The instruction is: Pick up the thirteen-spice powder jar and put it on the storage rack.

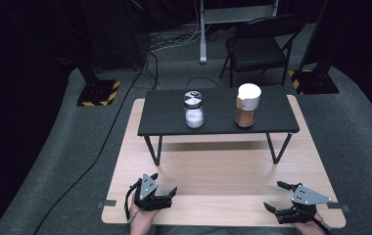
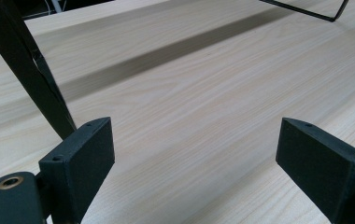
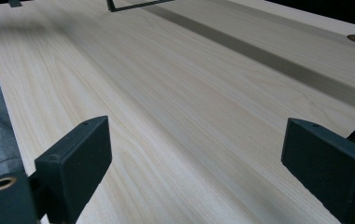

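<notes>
We see our left tool [image 1: 165, 188] and right tool [image 1: 276, 196] — matte black, blocky jaws, a grey three-cornered plate on each, brass-ringed screw holes, black cables trailing.

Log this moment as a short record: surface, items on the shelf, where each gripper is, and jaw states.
surface: light wooden table
raised shelf: black, on thin legs
on shelf, left: glass shaker with white contents, upright
on shelf, right: white-capped jar with brown contents, upright
left gripper: near table edge, open, empty
right gripper: near table edge, open, empty
</notes>
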### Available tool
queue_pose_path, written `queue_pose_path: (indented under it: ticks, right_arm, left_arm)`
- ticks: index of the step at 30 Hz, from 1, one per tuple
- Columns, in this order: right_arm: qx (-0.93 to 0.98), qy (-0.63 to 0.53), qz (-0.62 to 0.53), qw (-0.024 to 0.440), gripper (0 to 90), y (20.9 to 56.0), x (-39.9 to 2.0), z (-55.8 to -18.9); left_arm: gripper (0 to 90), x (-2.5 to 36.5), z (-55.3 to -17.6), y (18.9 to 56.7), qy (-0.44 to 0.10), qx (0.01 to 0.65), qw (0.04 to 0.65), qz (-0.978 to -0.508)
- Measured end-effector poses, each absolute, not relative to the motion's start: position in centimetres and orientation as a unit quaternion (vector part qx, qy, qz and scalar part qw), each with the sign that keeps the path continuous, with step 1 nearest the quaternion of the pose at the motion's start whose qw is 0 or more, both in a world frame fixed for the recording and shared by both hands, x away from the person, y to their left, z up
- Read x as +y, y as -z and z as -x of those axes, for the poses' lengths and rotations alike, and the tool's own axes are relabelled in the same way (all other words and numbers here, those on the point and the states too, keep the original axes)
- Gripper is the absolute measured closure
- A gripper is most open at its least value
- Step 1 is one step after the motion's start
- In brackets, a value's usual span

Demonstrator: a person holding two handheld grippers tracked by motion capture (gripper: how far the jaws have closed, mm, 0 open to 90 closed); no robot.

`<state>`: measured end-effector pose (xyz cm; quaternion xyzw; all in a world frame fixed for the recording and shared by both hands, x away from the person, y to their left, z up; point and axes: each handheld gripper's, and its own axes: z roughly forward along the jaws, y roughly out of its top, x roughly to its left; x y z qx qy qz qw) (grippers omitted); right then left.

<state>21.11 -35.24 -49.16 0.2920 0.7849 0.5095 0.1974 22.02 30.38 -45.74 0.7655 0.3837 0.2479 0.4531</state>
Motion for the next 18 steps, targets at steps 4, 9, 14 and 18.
queue_pose_path:
  ticks: [4, 9, 14, 18]
  right_arm:
    - [0.785, -0.510, -0.292, 0.198, 7.0, 49.16, -35.23, -21.10]
    - [0.785, -0.509, -0.292, 0.197, 7.0, 49.15, -35.22, -21.11]
    - [0.785, -0.510, -0.292, 0.197, 7.0, 49.18, -35.26, -21.12]
    - [0.784, -0.510, -0.293, 0.197, 7.0, 49.19, -35.27, -21.14]
  left_arm:
    - [10.9, 30.39, -22.03, 45.74, -0.248, 0.383, 0.453, -0.766]
    - [10.9, 30.38, -22.04, 45.73, -0.248, 0.383, 0.453, -0.766]
    - [10.9, 30.39, -22.07, 45.73, -0.247, 0.383, 0.453, -0.766]
    - [10.9, 30.34, -22.11, 45.74, -0.247, 0.382, 0.452, -0.767]
